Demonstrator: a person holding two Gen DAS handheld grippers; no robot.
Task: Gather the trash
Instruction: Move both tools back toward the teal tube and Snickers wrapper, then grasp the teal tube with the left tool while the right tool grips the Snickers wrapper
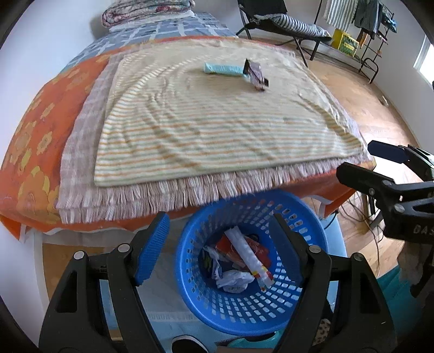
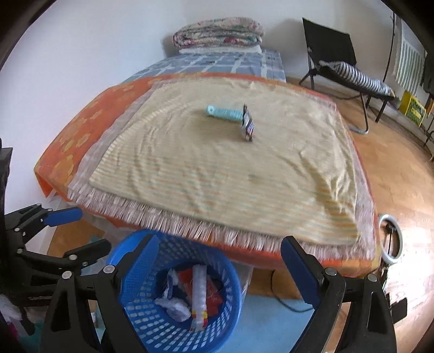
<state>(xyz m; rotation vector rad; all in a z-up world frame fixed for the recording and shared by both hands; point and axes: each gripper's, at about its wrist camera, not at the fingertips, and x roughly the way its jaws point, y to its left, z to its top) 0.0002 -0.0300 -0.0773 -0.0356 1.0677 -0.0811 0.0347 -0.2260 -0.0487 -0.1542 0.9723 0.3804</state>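
A blue plastic basket [image 1: 252, 306] [image 2: 141, 320] stands on the floor at the foot of the bed, holding several crumpled wrappers [image 1: 238, 260] [image 2: 195, 293]. On the striped towel [image 1: 217, 119] [image 2: 230, 168] lie a light blue packet [image 1: 222, 69] [image 2: 223, 112] and a purple wrapper [image 1: 256, 74] [image 2: 247, 125] propped against its right end. My left gripper [image 1: 219, 247] [image 2: 73, 230] hovers open above the basket with nothing between its fingers. My right gripper [image 2: 219, 268] [image 1: 360, 160] is open and empty too, just right of the left one.
The bed has an orange flowered cover [image 1: 29, 163] and a fringed blanket [image 1: 162, 192]. A folded quilt [image 2: 217, 32] sits at its head. A black folding chair [image 2: 339, 59] and a clothes rack [image 1: 363, 24] stand on the wooden floor to the right. A ring light [image 2: 390, 236] lies on the floor.
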